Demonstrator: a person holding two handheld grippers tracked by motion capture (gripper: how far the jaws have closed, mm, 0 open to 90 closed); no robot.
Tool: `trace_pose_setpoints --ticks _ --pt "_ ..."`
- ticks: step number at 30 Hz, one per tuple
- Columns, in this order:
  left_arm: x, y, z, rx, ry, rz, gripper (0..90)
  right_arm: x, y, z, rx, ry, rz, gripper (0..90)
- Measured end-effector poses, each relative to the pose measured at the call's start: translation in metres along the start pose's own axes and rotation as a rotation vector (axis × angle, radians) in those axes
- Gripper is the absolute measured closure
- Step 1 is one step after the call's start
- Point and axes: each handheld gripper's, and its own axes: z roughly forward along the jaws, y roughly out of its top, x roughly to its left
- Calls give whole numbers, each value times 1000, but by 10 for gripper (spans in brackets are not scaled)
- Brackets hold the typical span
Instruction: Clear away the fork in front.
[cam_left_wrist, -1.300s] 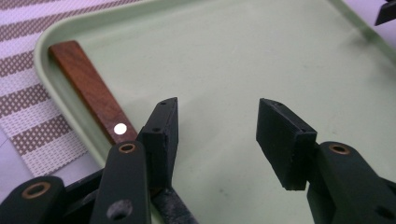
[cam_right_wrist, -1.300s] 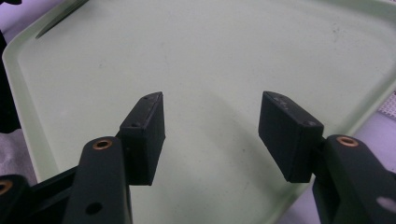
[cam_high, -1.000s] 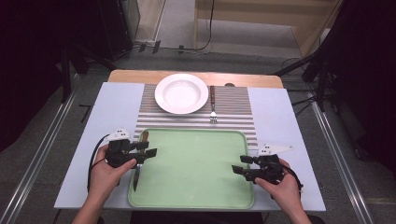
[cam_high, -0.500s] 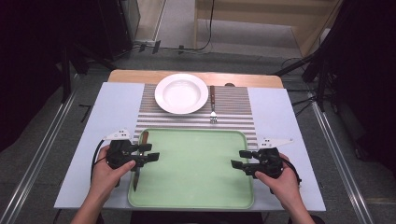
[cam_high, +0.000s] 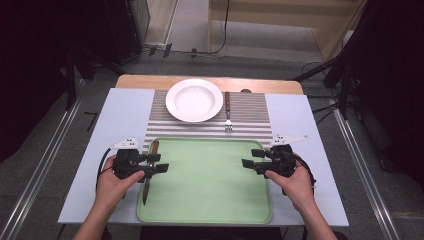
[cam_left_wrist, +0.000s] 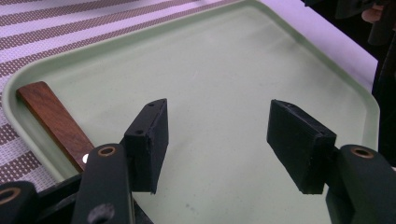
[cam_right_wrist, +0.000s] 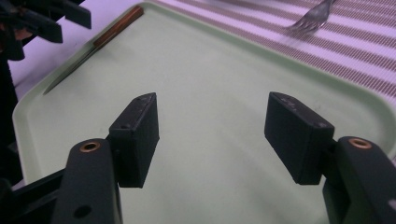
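1. High view: the knife (cam_high: 148, 172) lies along the left edge of the green tray (cam_high: 210, 200), right under the left tongs (cam_high: 156, 162). Its brown wooden handle points away from the person, toward the striped mat (cam_high: 250, 117), and its blade tip points back toward the person, so the long axis runs parallel to the tray's left rim. The right tongs (cam_high: 250, 159) hover over the tray's right side, well apart from the knife. Both tongs point inward, toward each other.

2. Left gripper view: the left tongs (cam_left_wrist: 217, 135) are spread wide with nothing between the pads; they have just been opening, then eased in slightly. The knife handle (cam_left_wrist: 53, 122) sits beside the left-hand pad, outside the gap, running diagonally along the tray wall.

3. Right gripper view: the right tongs (cam_right_wrist: 212, 135) stand wide, have just been opening, and hold nothing. The knife (cam_right_wrist: 95, 44) lies far ahead of them along the opposite rim; a fork (cam_right_wrist: 310, 21) rests on the mat beyond the tray.

4. Handling, as a judgement: the knife looks stiff, slim and fairly light. The metal blade is likely slippery and thin, lying flat against the tray, so the wooden handle is the better place to pinch, across its width.
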Motion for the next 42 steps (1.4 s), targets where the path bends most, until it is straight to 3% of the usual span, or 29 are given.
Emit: trace_pose_setpoints --ticks 7,12,15,17,32,42 --pt "3 -1 -4 -23 30 -5 389 -11 15 9 1 1 -7 360" --pt "7 -2 -5 -19 40 -13 389 -21 26 15 -1 -28 -21 369" --pt "8 -3 -4 -15 38 -17 387 -24 32 19 3 -42 -25 373" --pt "8 -3 -3 -17 7 -38 386 -29 35 23 0 -49 -23 392" --pt "7 -4 0 8 26 -31 385 -62 64 49 26 -122 17 402" --pt "6 -4 0 8 26 -31 385 -69 82 64 30 -159 24 406"
